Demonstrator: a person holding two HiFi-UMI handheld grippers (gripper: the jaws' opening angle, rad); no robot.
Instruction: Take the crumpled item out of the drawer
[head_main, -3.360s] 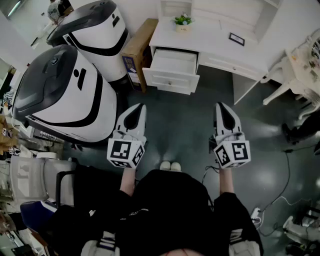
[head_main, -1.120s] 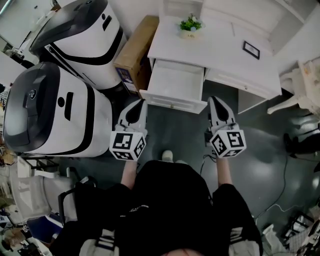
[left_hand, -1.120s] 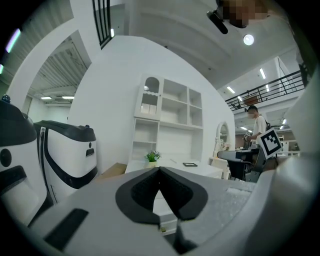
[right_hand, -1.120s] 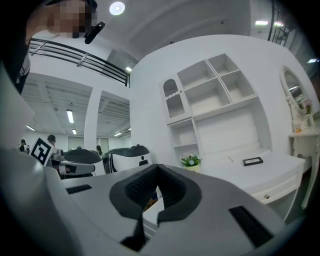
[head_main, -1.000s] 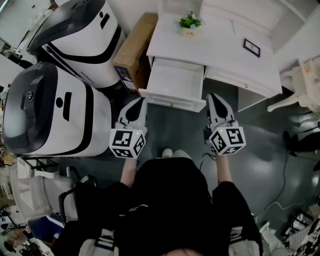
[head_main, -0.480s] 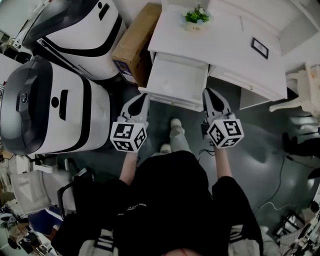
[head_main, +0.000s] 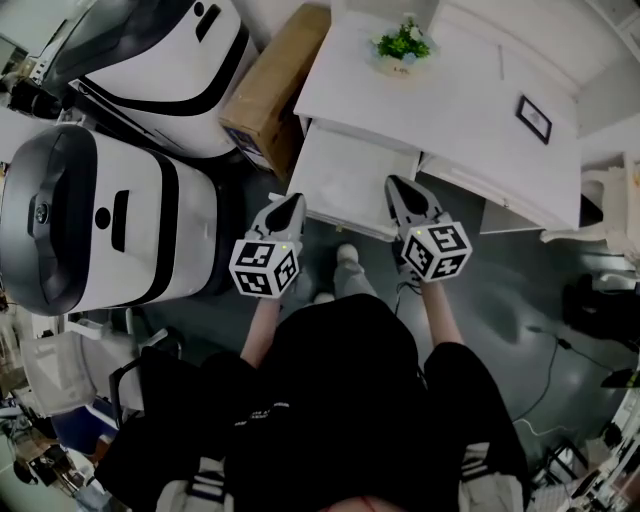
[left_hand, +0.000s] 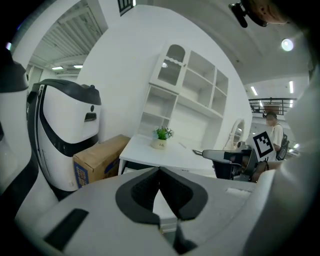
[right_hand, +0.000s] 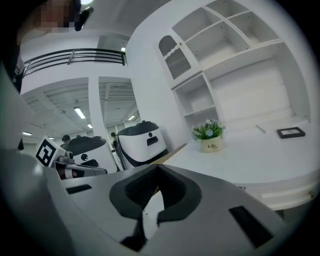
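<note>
Left gripper (head_main: 291, 199) and right gripper (head_main: 394, 184): both clenched, empty, tips poised at the front of the open drawer (head_main: 350, 170), likely staged for a reach inside. Drawer under the white surface (head_main: 450, 100), pulled out, probably for access from above. Crumpled item: presumably inside, not made out against the pale interior. Against half a second earlier: both grippers nearer the drawer, right tips now overlapping its front.

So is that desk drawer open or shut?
Open: the drawer juts out from the desk front, its white inside visible from above.
</note>
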